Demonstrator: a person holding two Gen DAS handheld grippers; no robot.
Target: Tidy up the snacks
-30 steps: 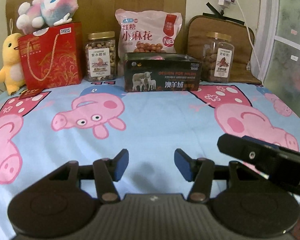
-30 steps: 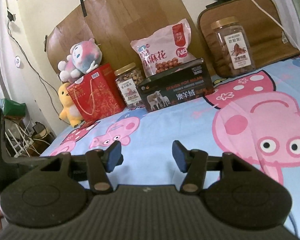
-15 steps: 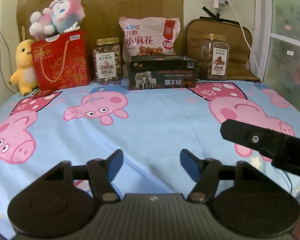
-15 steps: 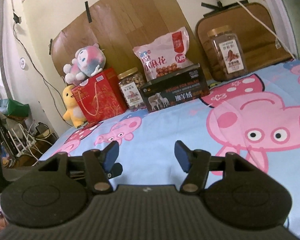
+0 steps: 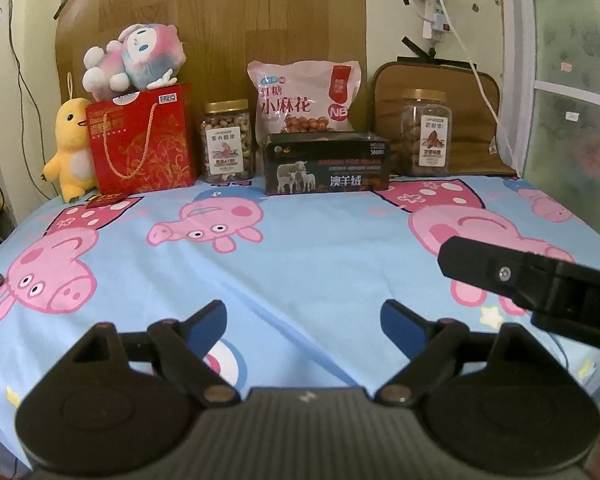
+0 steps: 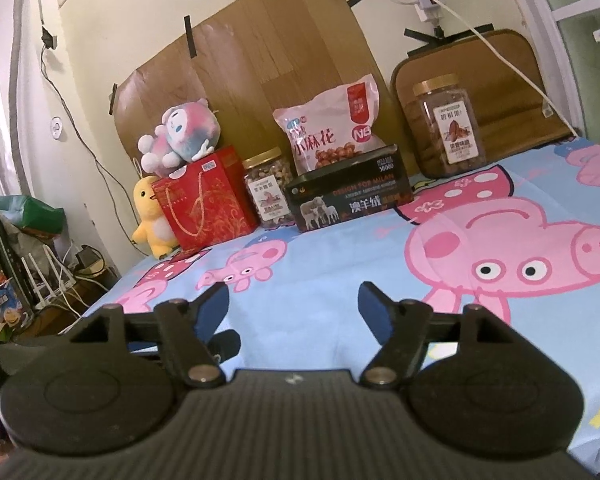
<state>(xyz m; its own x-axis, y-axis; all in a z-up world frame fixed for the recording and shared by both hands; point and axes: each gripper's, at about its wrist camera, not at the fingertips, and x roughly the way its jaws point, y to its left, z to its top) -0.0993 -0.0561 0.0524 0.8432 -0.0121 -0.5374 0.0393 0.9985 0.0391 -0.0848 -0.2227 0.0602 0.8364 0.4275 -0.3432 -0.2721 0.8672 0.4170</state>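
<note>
Left wrist: two jars (image 5: 227, 141) (image 5: 427, 132), one bag (image 5: 304, 98), perhaps one box (image 5: 327, 163).

The pink snack bag (image 5: 304, 96) standing at the back carries large dark characters "小麻花", smaller "红糖" above them, and "NB" in a red patch at its lower right. The black box (image 5: 327, 163) in front of it reads "DESIGN FOR MILAN" in orange and "澳羊绒" in white, beside a picture of sheep. The left nut jar (image 5: 227, 141) has a label headed "紫衣腰果". The right jar (image 5: 426, 132) has a label headed "碧根果". Gold lettering on the red gift bag (image 5: 142, 138) is too blurred to read.
</note>
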